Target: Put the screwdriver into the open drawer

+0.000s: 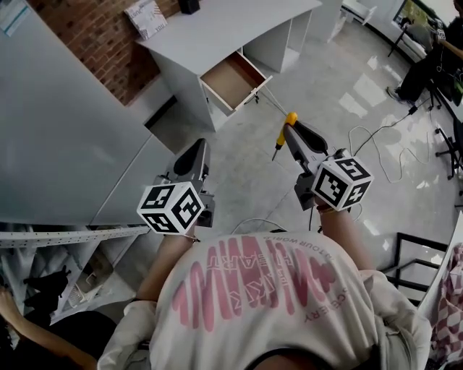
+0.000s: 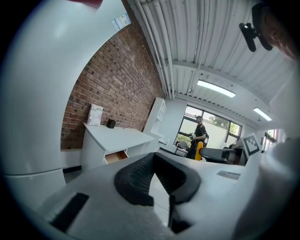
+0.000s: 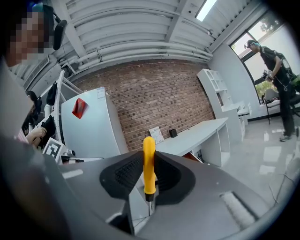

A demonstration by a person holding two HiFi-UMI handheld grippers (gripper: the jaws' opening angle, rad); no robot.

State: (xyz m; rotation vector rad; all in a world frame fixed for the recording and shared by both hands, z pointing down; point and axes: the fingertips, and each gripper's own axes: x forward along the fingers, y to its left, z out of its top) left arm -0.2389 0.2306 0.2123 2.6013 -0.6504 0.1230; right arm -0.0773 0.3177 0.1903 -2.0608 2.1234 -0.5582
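In the head view my right gripper (image 1: 291,131) is shut on a screwdriver (image 1: 283,134) with a yellow handle, its metal shaft pointing down over the grey floor. The right gripper view shows that handle (image 3: 149,145) upright between the black pads (image 3: 123,173). My left gripper (image 1: 199,149) hangs level beside it, to the left. Its jaws (image 2: 153,158) meet at the tips with nothing between them. Ahead stands a white desk (image 1: 217,32) with one drawer (image 1: 231,79) pulled out, its brown inside empty. The drawer (image 2: 116,156) also shows small in the left gripper view.
A tall grey cabinet (image 1: 58,108) fills the left side, with a metal shelf rack (image 1: 65,246) below it. A patterned box (image 1: 145,18) stands on the desk against the brick wall. Cables (image 1: 376,137) trail over the glossy floor on the right, near a person (image 1: 427,65).
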